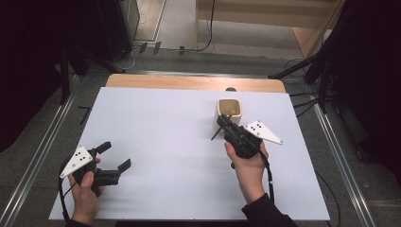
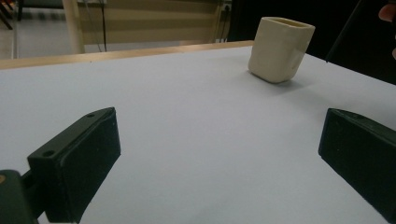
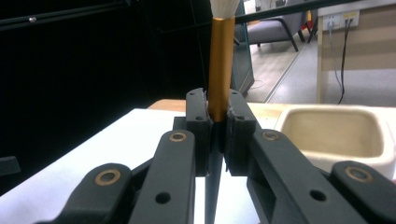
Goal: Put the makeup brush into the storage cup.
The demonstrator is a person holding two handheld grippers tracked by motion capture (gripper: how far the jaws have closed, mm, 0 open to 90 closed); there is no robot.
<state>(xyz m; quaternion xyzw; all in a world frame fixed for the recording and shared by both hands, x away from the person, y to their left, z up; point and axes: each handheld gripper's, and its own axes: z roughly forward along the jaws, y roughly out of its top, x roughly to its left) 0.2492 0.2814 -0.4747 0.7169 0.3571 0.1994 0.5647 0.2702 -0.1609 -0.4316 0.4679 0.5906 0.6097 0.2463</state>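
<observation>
My right gripper (image 1: 223, 123) is shut on a brush (image 3: 220, 60) with a gold ferrule and white bristles, clamped just below the ferrule. Its dark handle (image 1: 216, 134) sticks out below the jaws toward the table. A cream square cup (image 1: 220, 113) stands right behind this gripper; it appears close on the right (image 3: 334, 110), open top showing. My left gripper (image 1: 116, 155) rests low at the near left of the table, open, with nothing between its jaws (image 2: 219, 154). From there the cup (image 2: 279, 51) stands far off at the upper right.
A white sheet (image 1: 165, 142) covers the table, with a strip of bare wood (image 1: 189, 82) at the far edge. Metal rails (image 1: 42, 151) run along both sides on the floor. Dark stands and cables crowd the back.
</observation>
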